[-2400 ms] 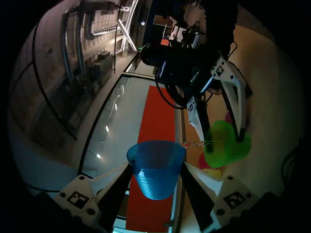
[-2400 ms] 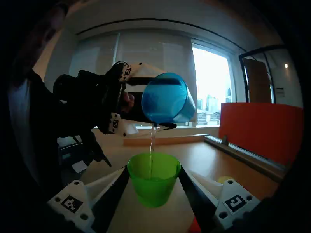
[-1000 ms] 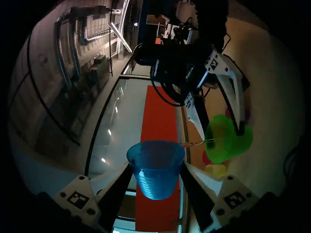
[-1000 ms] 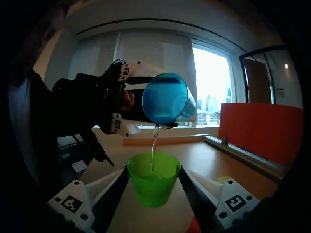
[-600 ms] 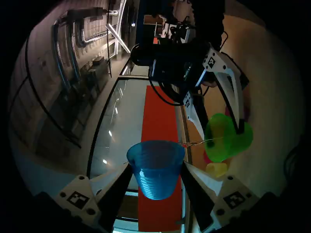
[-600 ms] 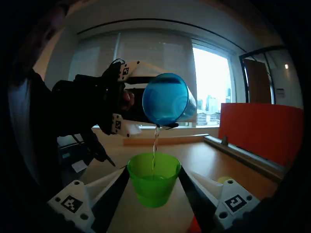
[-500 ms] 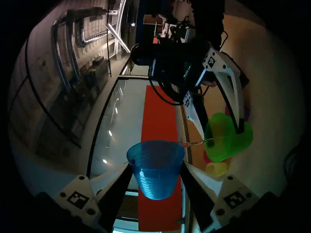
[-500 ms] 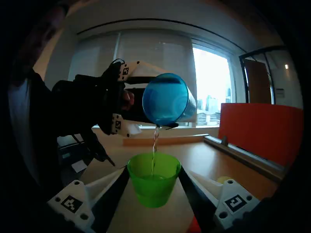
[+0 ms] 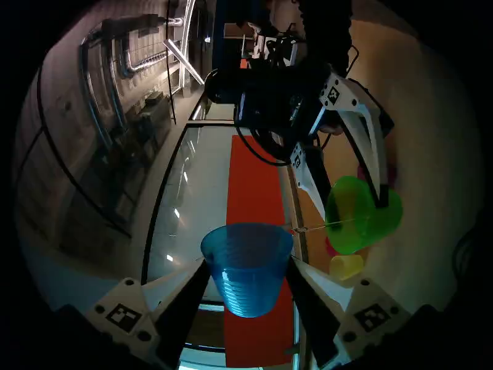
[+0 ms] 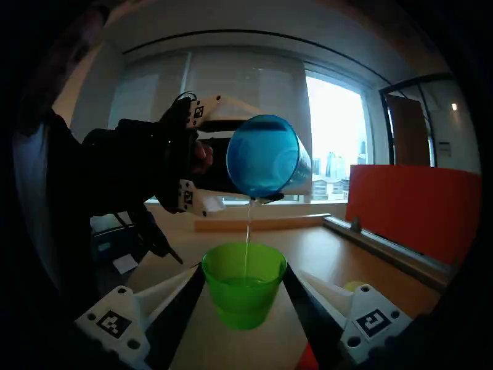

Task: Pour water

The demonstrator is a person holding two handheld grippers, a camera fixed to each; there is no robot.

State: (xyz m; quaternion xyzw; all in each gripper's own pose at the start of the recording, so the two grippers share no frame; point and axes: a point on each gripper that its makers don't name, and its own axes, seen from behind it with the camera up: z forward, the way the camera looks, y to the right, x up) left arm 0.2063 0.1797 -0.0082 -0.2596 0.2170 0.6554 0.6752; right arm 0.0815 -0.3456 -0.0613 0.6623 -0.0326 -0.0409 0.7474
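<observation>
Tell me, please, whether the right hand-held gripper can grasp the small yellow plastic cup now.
Probably not: the right hand-held gripper is shut on the translucent green plastic cup catching water.

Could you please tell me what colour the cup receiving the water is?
The cup is translucent green, best seen in the right gripper view.
</observation>
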